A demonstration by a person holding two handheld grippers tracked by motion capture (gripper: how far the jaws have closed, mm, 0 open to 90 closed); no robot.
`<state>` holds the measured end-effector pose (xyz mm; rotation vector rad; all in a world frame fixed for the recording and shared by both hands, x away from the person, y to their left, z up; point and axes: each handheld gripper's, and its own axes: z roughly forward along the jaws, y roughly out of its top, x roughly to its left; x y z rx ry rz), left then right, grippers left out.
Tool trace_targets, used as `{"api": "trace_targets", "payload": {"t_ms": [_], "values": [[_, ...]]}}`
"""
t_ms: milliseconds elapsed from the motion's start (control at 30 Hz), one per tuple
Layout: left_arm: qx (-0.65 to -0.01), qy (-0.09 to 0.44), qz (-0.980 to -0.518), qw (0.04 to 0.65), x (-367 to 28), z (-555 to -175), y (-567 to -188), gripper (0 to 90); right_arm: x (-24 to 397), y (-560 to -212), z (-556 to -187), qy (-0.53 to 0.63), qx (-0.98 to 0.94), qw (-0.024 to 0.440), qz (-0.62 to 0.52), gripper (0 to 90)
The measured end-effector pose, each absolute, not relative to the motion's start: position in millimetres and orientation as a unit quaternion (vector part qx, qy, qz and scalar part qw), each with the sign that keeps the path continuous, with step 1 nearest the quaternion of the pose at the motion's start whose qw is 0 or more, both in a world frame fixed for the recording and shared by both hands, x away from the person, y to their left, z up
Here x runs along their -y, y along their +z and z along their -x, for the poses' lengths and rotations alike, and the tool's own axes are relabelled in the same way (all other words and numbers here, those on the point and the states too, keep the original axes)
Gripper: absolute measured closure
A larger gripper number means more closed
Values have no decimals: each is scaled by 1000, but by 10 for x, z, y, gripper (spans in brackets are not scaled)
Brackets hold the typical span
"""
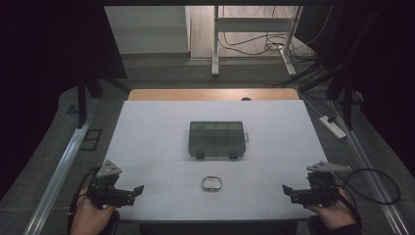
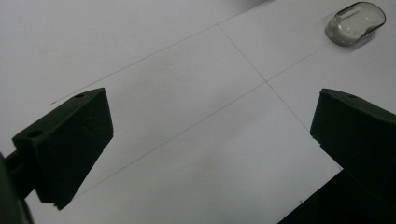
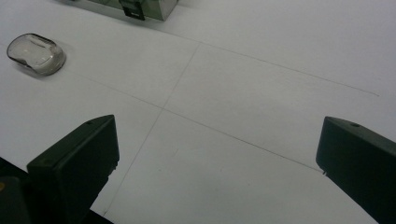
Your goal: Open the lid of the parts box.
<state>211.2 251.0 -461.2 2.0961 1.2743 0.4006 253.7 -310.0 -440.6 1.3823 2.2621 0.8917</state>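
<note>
Two black two-jaw grippers rest at the near corners of the white table point(image 1: 147, 127), the left gripper point(image 1: 138, 190) and the right gripper point(image 1: 287, 190), each with jaws spread wide and nothing between them. Midway between them lies a small clear oval dish point(image 1: 211, 183), perhaps a lid. Beyond it sits a smoky translucent plastic compartment box point(image 1: 217, 139), latches facing the person.

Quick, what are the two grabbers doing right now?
Left hand-held gripper: open, holding nothing.
Right hand-held gripper: open, holding nothing.
</note>
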Motion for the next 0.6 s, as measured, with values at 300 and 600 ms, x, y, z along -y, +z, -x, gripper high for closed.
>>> {"api": "trace_targets", "payload": {"t_ms": [300, 600], "values": [[-496, 151, -789, 329, -2542, -2110, -4609, 0, 3092, -4403, -2532, 315, -800, 172, -481, 0], [-497, 150, -792, 322, -2530, -2119, -4611, 0, 3083, -4400, -2529, 317, -804, 169, -474, 0]]}}
